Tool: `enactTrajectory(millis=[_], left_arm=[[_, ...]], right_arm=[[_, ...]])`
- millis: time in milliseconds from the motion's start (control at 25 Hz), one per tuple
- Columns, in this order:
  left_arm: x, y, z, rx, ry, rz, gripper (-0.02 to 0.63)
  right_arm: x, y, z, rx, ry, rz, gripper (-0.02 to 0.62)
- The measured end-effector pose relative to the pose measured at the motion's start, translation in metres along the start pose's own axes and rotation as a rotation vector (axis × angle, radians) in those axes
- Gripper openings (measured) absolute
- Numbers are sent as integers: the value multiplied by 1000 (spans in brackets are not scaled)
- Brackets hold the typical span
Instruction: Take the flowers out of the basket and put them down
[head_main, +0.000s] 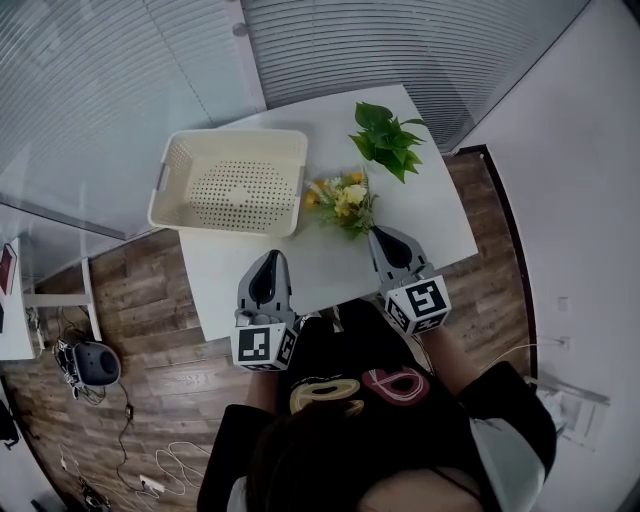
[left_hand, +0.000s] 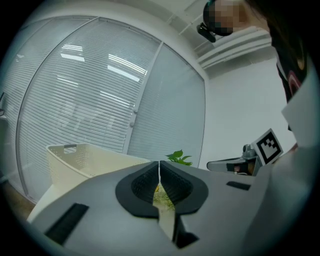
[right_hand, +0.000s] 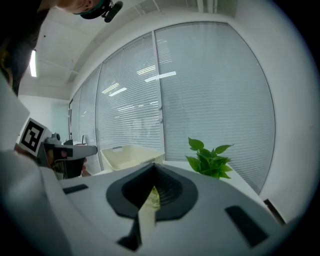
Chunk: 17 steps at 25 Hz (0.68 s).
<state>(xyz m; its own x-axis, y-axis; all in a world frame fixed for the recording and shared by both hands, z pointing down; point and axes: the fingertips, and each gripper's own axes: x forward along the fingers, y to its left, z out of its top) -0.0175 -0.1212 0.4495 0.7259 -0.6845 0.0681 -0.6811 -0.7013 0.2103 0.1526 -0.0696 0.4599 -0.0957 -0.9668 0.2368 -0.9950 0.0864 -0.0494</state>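
Altogether one basket, one bouquet

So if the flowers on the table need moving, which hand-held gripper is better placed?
Probably the right hand-held gripper: its shut jaws sit just short of the flowers, while the left hand-held gripper, also shut, is farther off, nearer the empty basket.

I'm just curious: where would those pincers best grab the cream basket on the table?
Probably the thin top rim of the basket, on its near long wall, coming from above. That wall stands upright and looks narrow enough for two jaws to straddle.
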Motion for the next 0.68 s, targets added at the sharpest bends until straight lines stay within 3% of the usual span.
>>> enactTrajectory(millis=[680], left_arm=[[-11, 17, 6, 6, -10, 25, 23]], right_arm=[[15, 16, -5, -38, 17, 9, 8]])
